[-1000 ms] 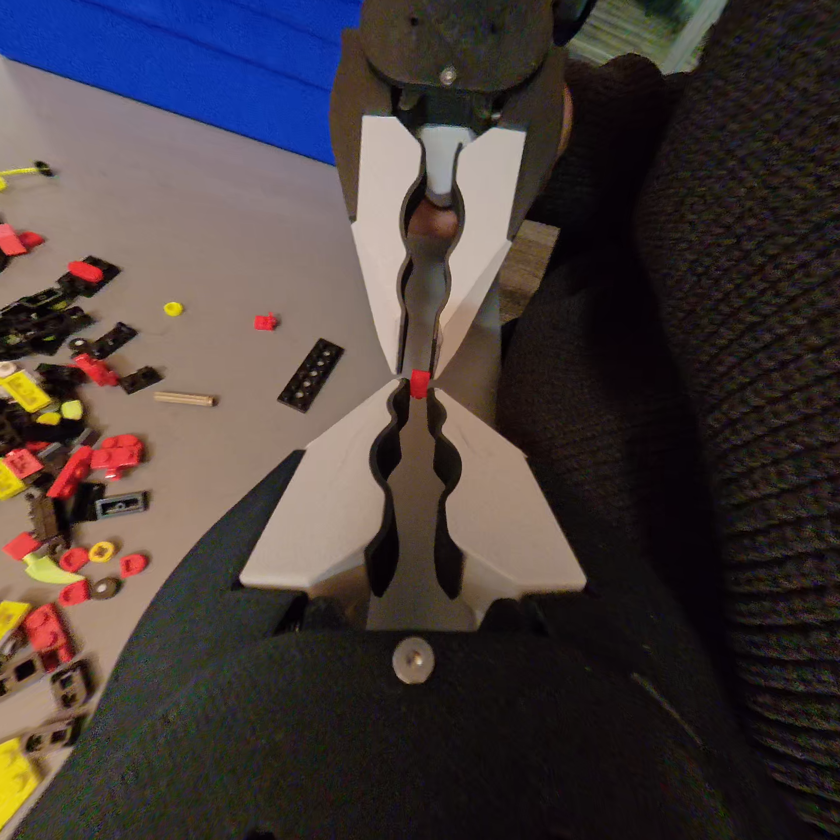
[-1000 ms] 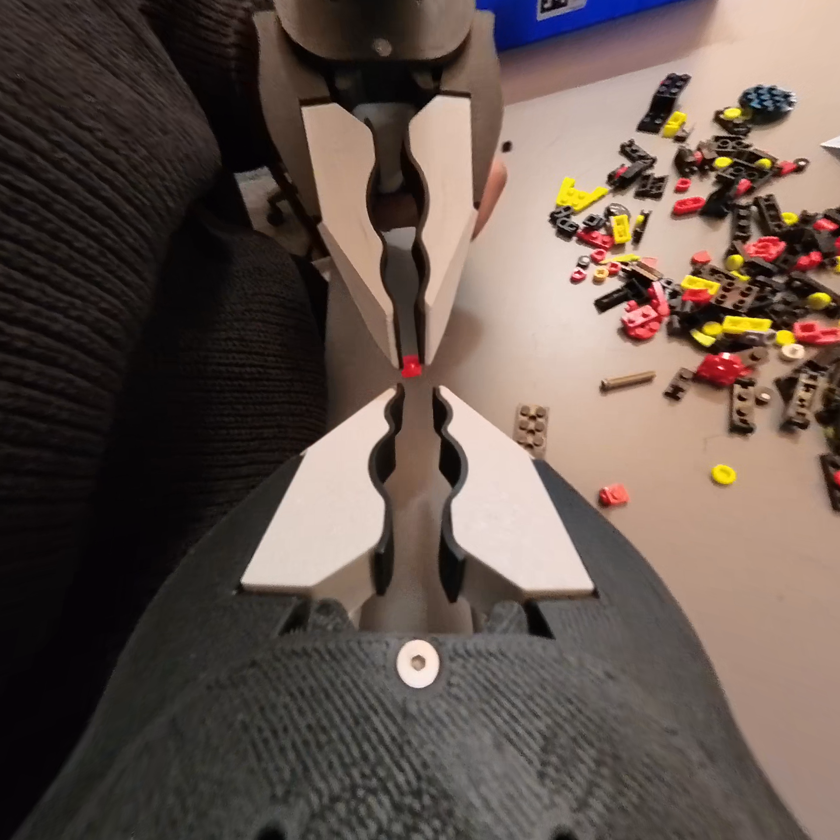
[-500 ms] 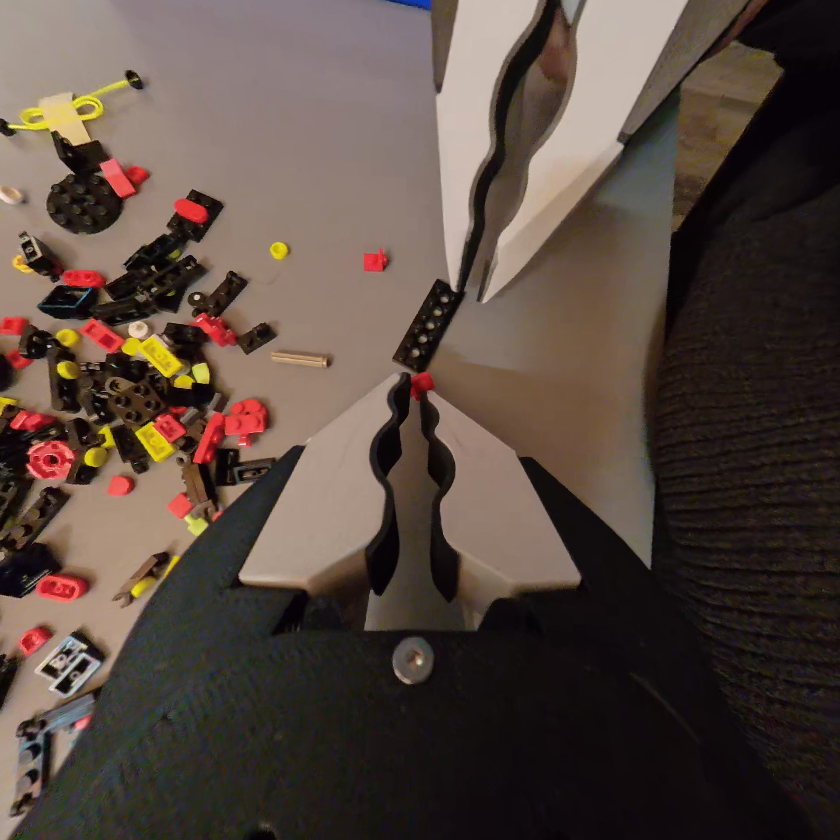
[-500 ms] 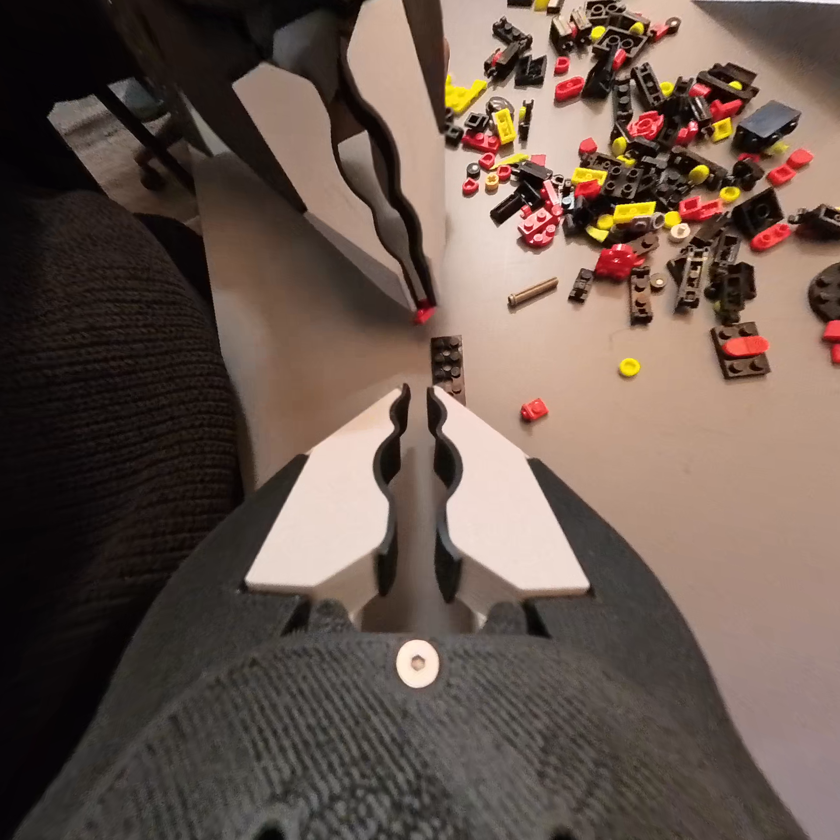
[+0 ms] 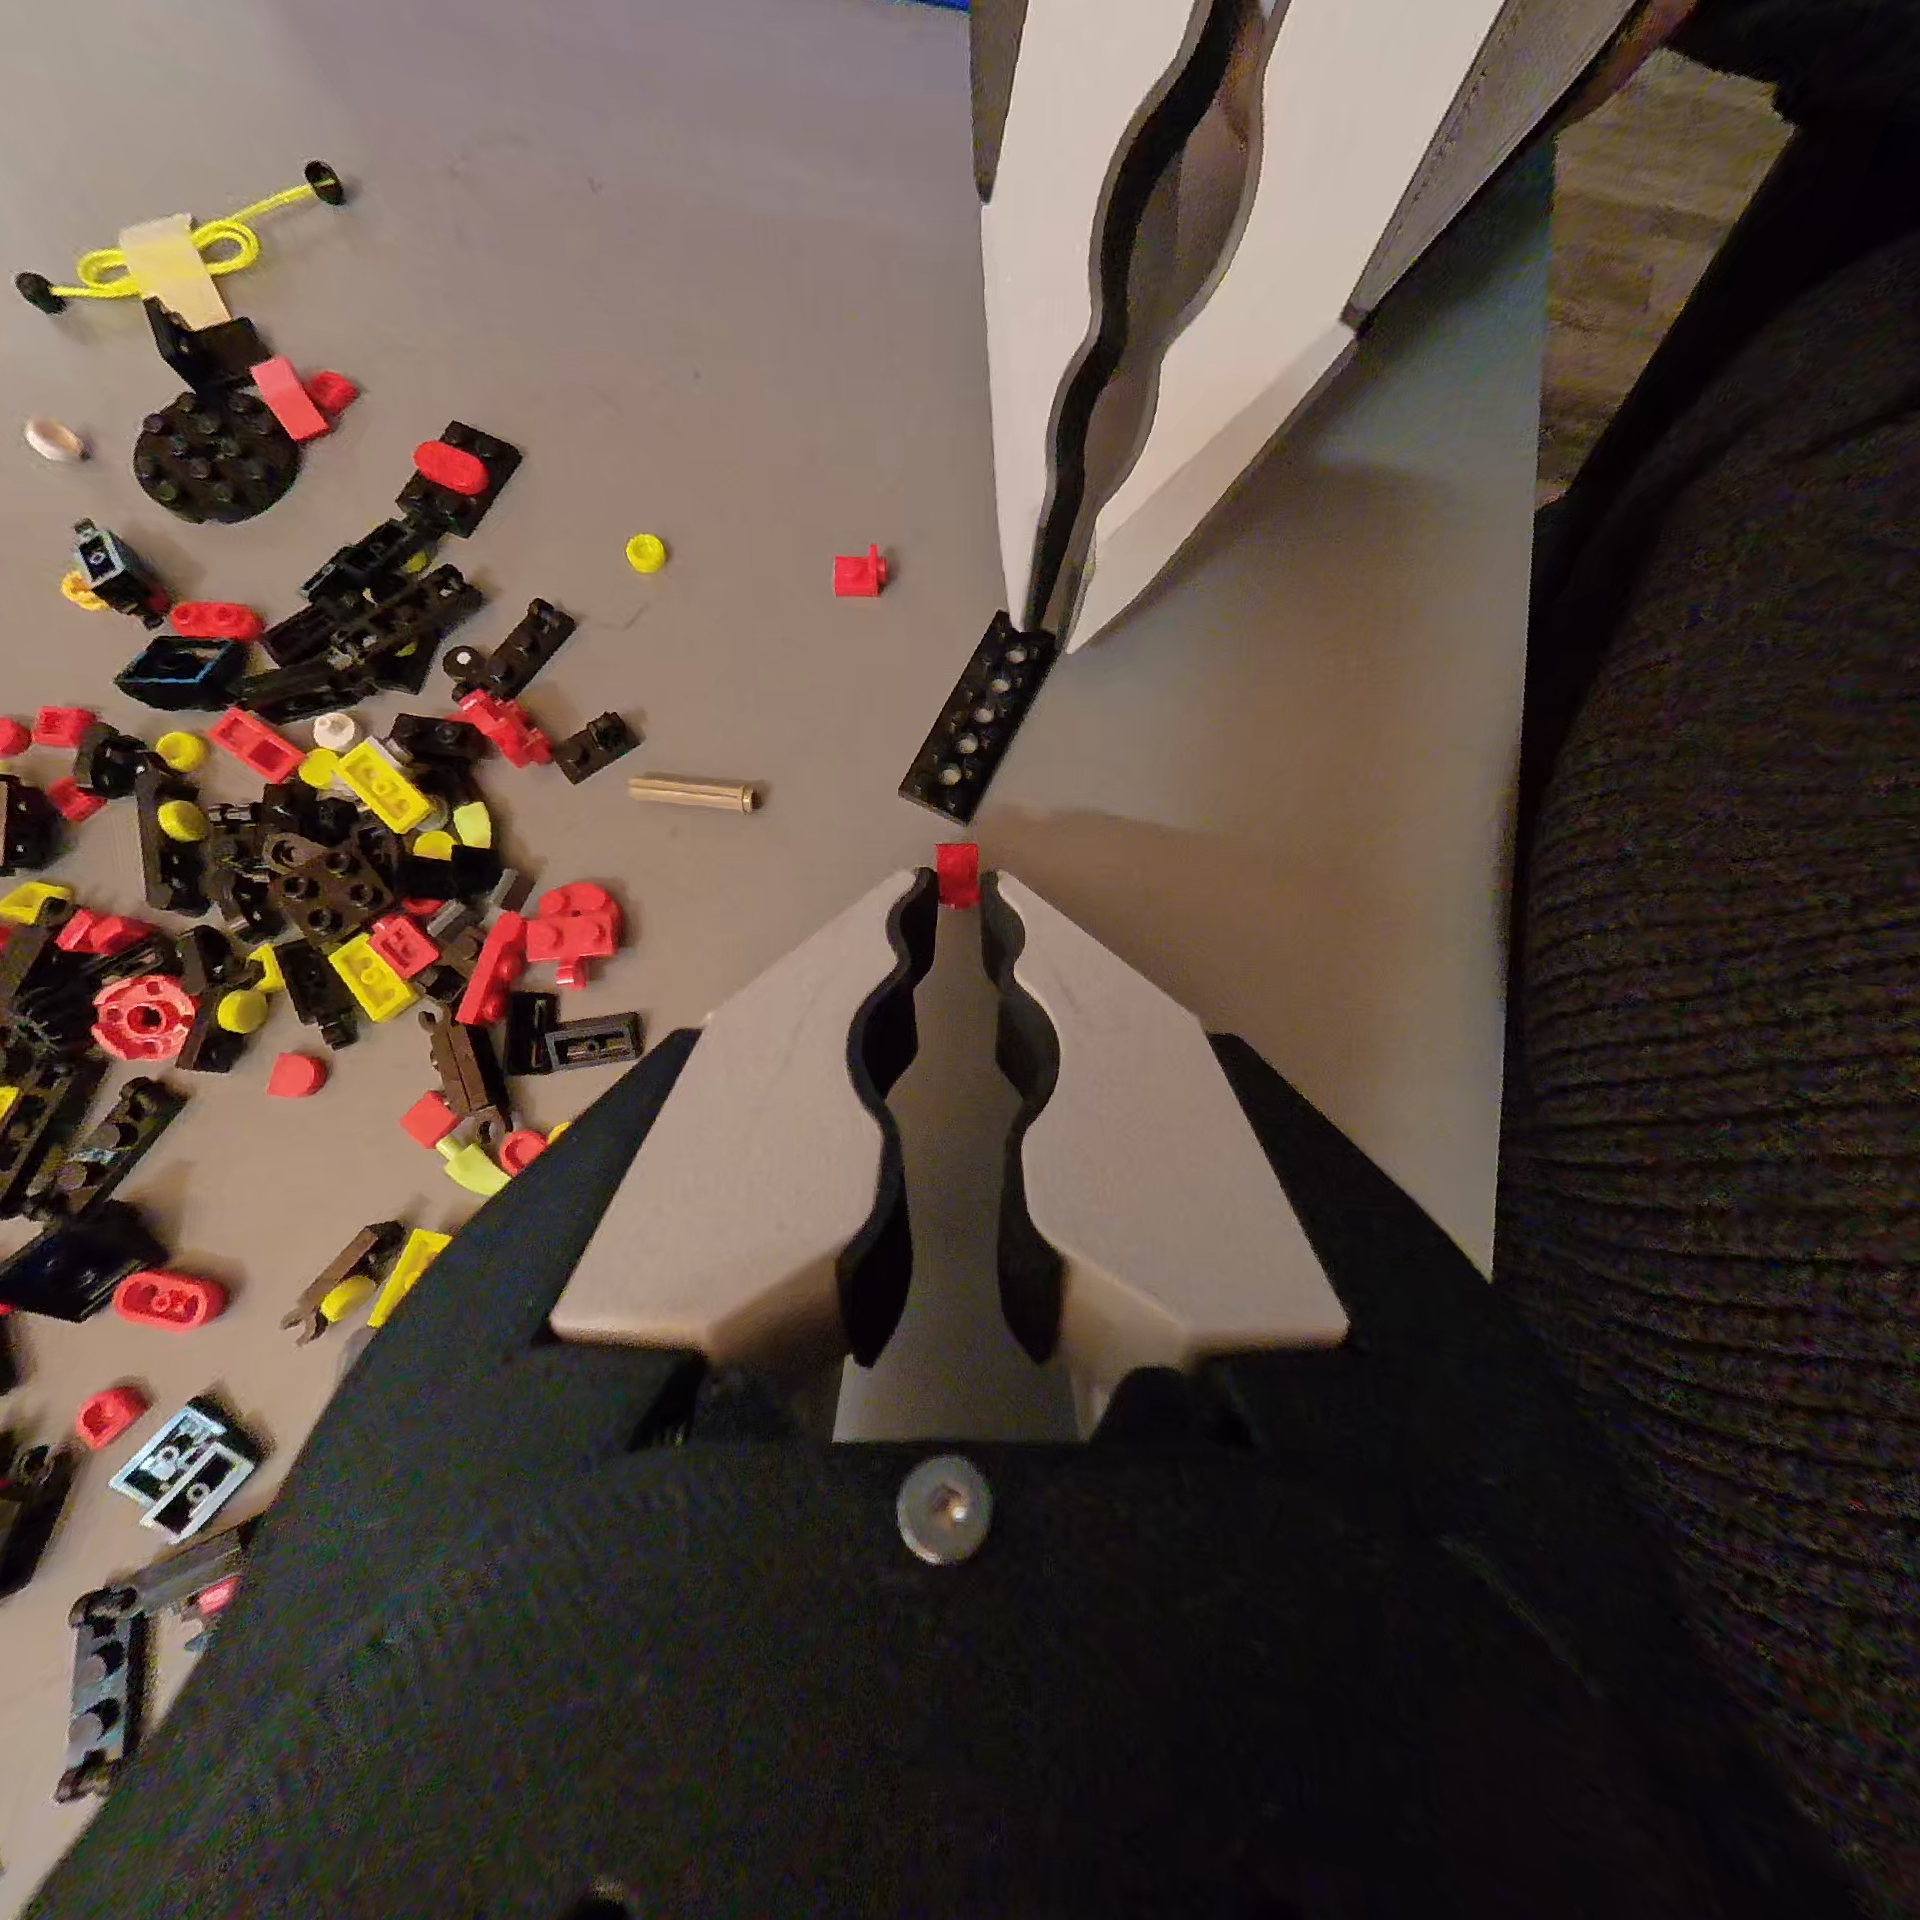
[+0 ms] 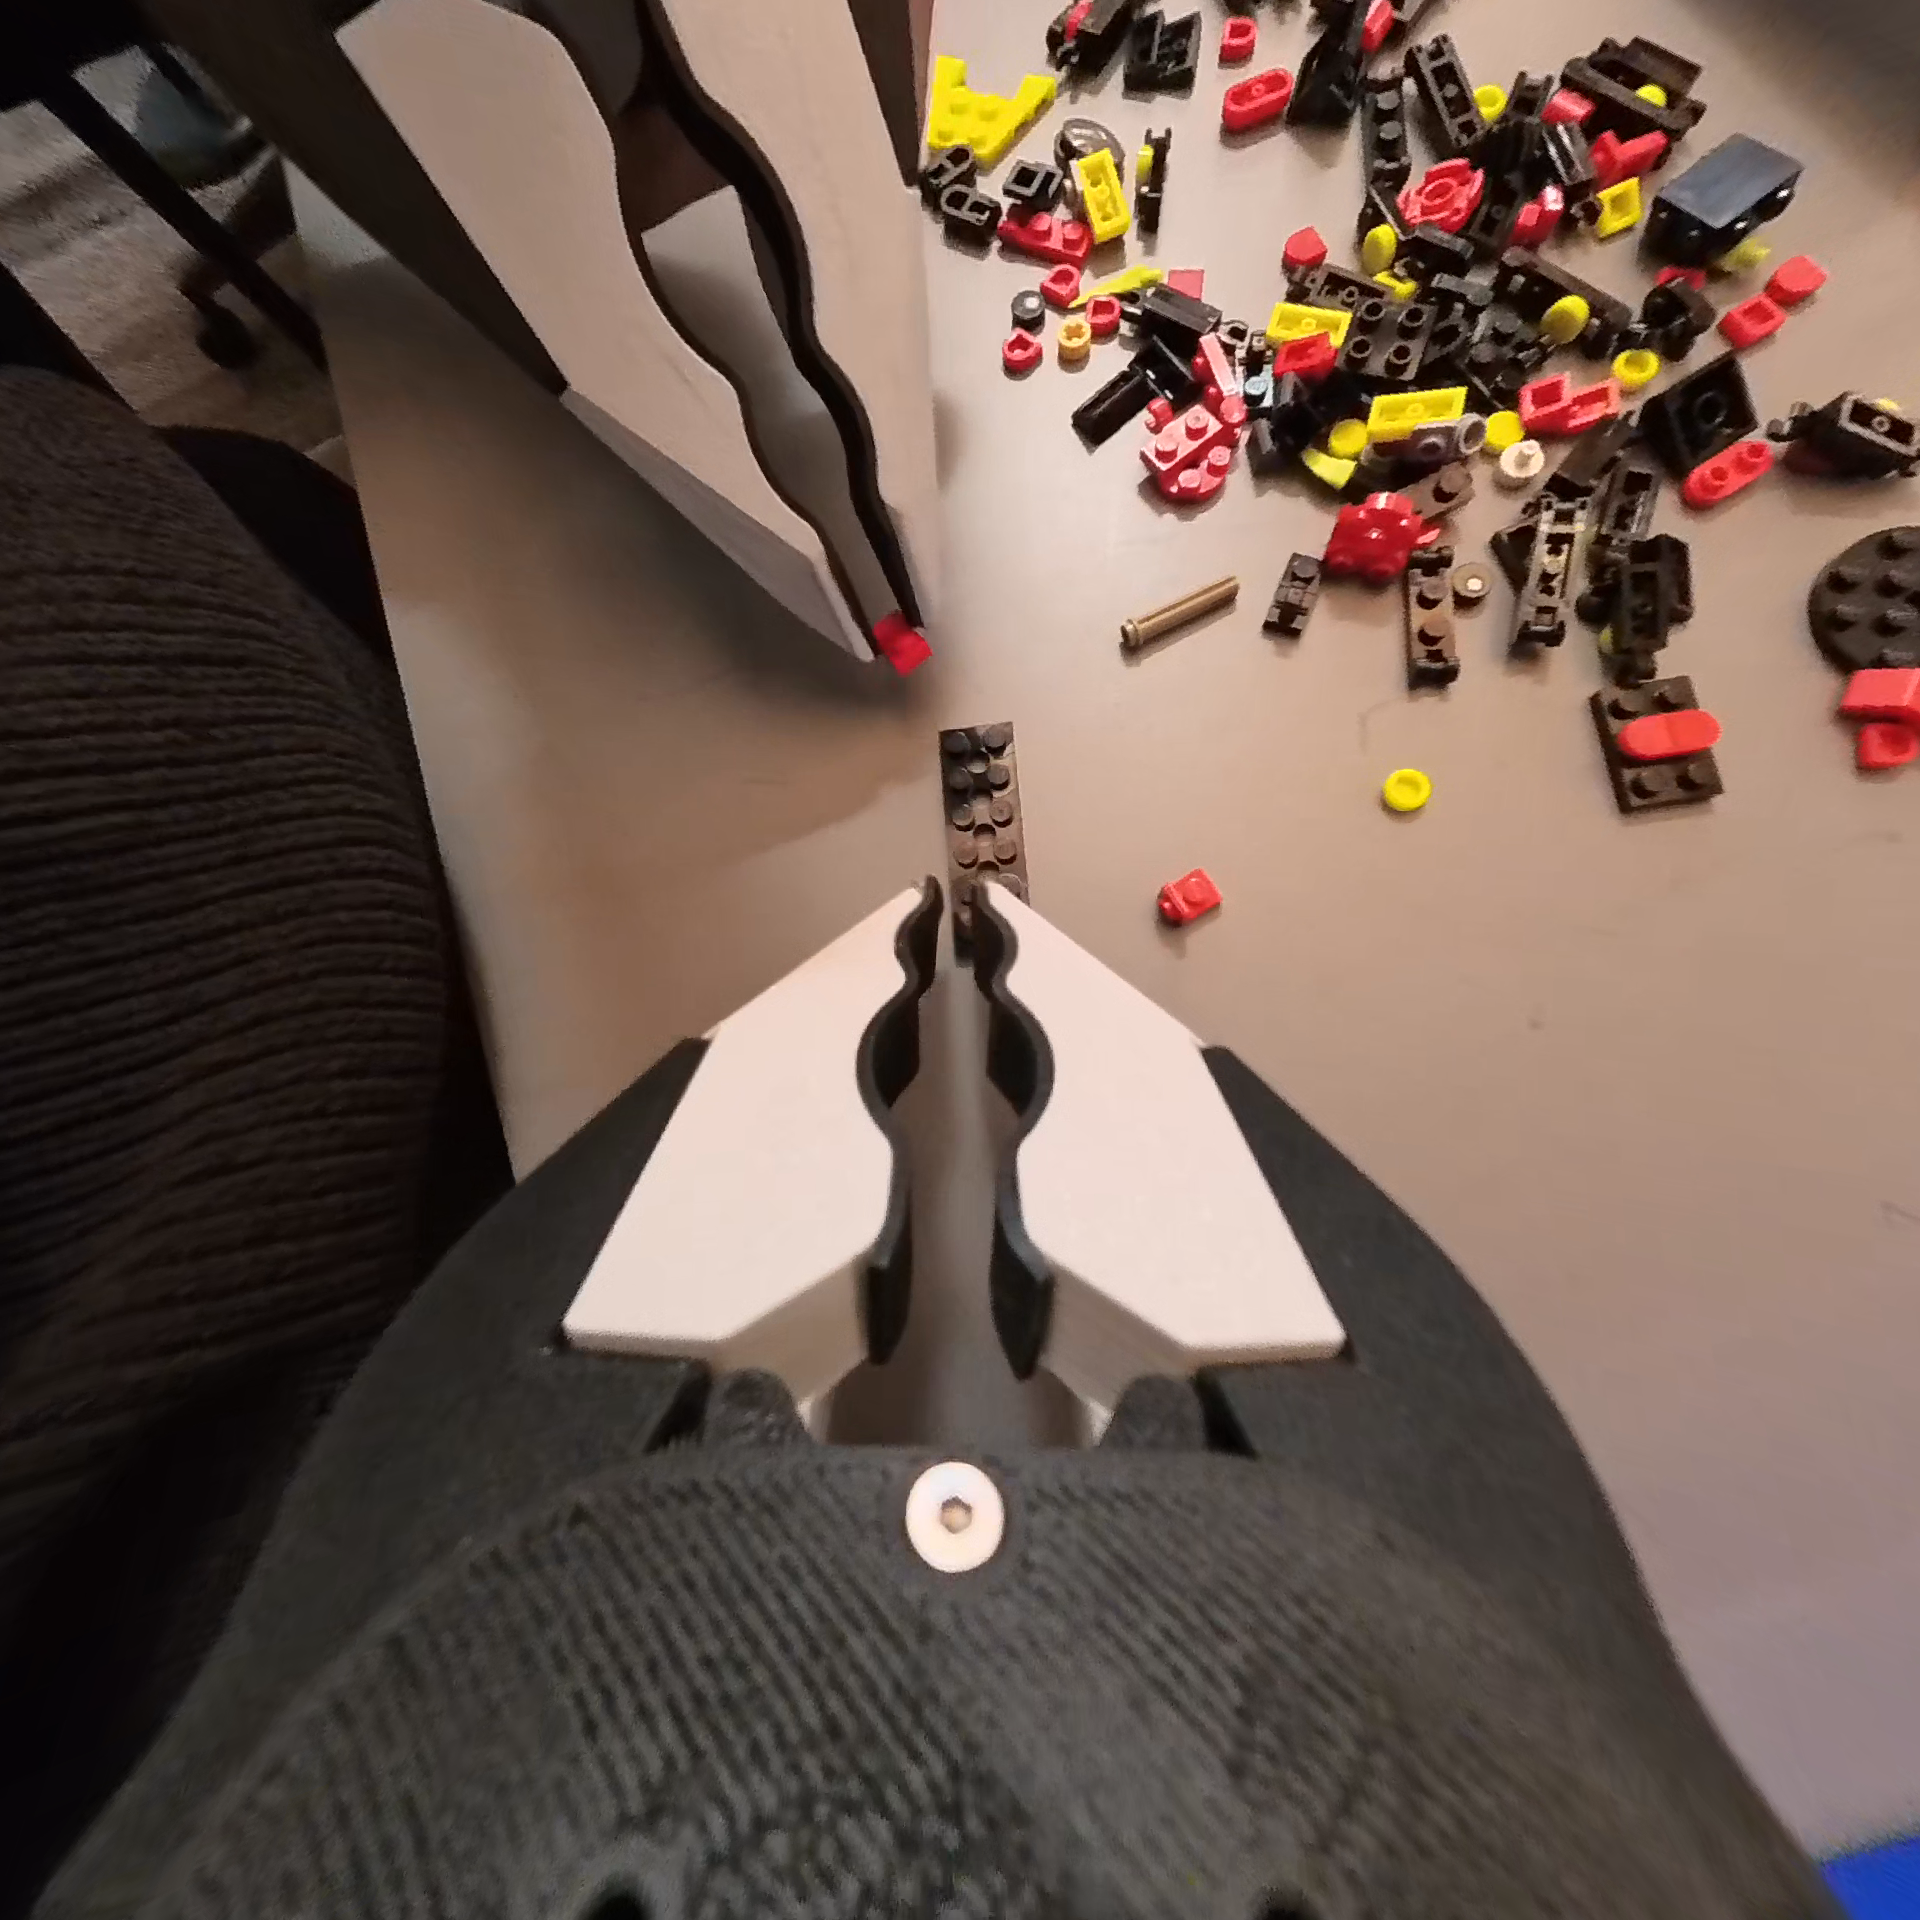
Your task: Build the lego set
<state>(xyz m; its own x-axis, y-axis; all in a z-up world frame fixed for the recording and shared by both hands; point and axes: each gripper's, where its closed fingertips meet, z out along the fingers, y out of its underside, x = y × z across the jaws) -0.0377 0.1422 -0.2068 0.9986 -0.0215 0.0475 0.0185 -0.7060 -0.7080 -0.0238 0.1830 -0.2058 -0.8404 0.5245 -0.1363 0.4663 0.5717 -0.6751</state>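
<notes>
Both grippers dropped from mid-air toward grey table (image 5: 727, 260). L gripper (image 5: 957, 883) pinches small red piece (image 5: 956, 875) at tips; R gripper (image 6: 961, 902), nearly closed, tips at end of black plate (image 6: 982, 800), grip unclear. Loose brick pile (image 6: 1455, 364) ahead-right of R; dark knit sleeve (image 5: 1714, 935), floor past table edge.
</notes>
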